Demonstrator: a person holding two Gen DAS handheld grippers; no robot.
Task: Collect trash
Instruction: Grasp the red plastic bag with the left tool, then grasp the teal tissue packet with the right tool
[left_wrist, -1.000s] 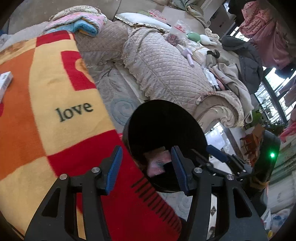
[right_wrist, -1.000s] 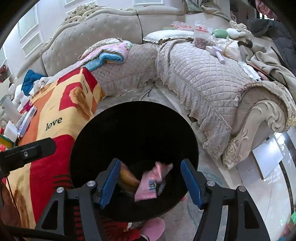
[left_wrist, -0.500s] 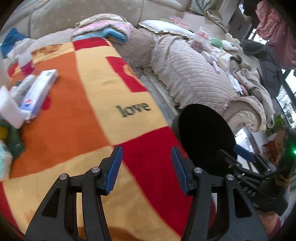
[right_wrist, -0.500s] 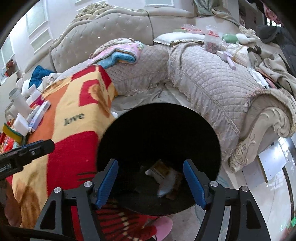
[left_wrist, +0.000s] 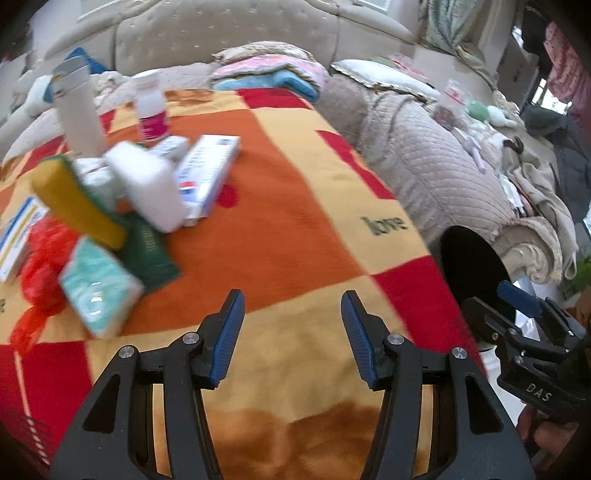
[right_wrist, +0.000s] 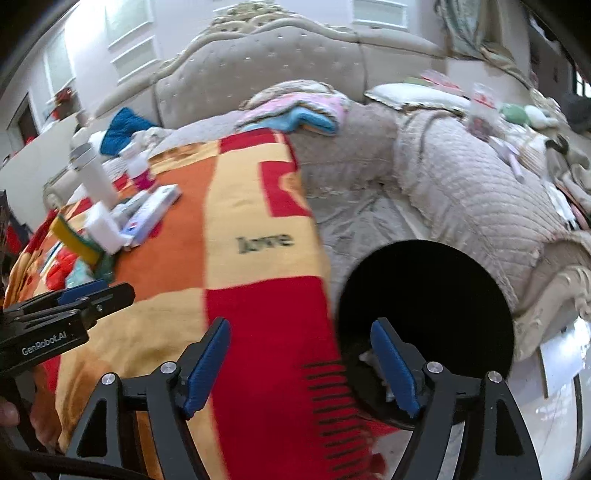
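Over the blanket-covered table (left_wrist: 295, 221), the left tool (left_wrist: 292, 299) hangs with its jaws parted and nothing between them. The right tool (right_wrist: 301, 326) is also empty. Its jaws have just been opening, and they straddle the blanket's fringe and the near rim of the black bin (right_wrist: 424, 280). In the right view the bin stands on the floor at about 3 o'clock from the table's edge. A pale scrap shows low inside it beside the right finger, though the rest of the inside is too dark to read.

The remaining clutter sits at 10 o'clock in the left view. It is a loose heap made up of a tissue pack (left_wrist: 99, 288), a red bag (left_wrist: 40, 266), a yellow sponge (left_wrist: 74, 199), a white block (left_wrist: 147, 184), a long box (left_wrist: 207, 173), a small bottle (left_wrist: 151, 110) and a tall flask (left_wrist: 79, 114). Motion blur leaves their edges unclear.

The step in hand looks like reaching for the next piece. The tissue pack is nearest and lies free at the heap's 6 o'clock side, so it seems the easiest pick for the left tool. Swing toward 10 o'clock, slow down before the heap, and widen the jaws enough to span the pack's short side. Come down from above so the sponge leaning over it is not knocked. The red bag is limp, so pinch a bunched fold rather than a flat edge. Keep the right tool by the bin, clear of the left one's path.
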